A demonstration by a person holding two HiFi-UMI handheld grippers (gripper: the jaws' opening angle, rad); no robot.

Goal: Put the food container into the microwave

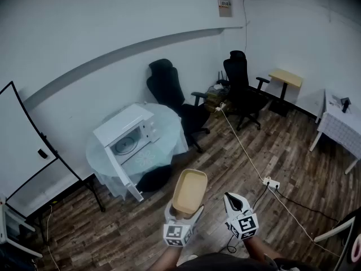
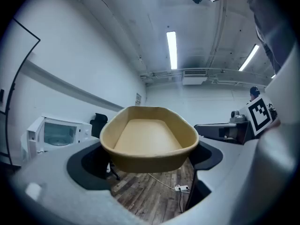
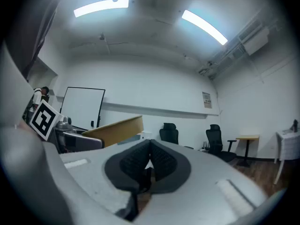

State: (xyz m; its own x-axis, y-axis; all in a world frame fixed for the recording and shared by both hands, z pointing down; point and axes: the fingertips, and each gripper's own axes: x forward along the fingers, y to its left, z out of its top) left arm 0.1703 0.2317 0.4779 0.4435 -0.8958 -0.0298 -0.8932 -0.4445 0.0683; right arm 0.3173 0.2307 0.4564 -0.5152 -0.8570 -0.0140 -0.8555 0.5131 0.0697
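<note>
Tan pulp-fibre food container [image 1: 190,192]: empty and lidless, clamped by its two long sides in the left claw [image 1: 184,212], jaws spread wide around it, long axis pointing forward and roughly level.

Right claw [image 1: 232,199]: just right of the left claw, jaws together, nothing between them.

Microwave [image 1: 127,134]: well ahead of the left claw and to its left, on a round glass worktop [image 1: 167,130]. Its door [image 1: 125,176] is swung open, the cavity facing the claws.

Hazards, as judged:
- The grip is on thin, flexible walls near one end, so a harder squeeze could buckle the container and a slack hold could let the free end droop or slip.
- The open door juts past the worktop's rim on the near side. An approach drifting left could strike it.
- The container goes in long end first, so a tilted entry could catch the cavity edge.
- A cable and power strip [image 1: 271,183] lie on the floor ahead and right of the right claw, a trip risk.

Room: bare wooden floor lies between the claws and the worktop, and the office chairs [image 1: 169,89] stand beyond it, clear of the straight path.
</note>
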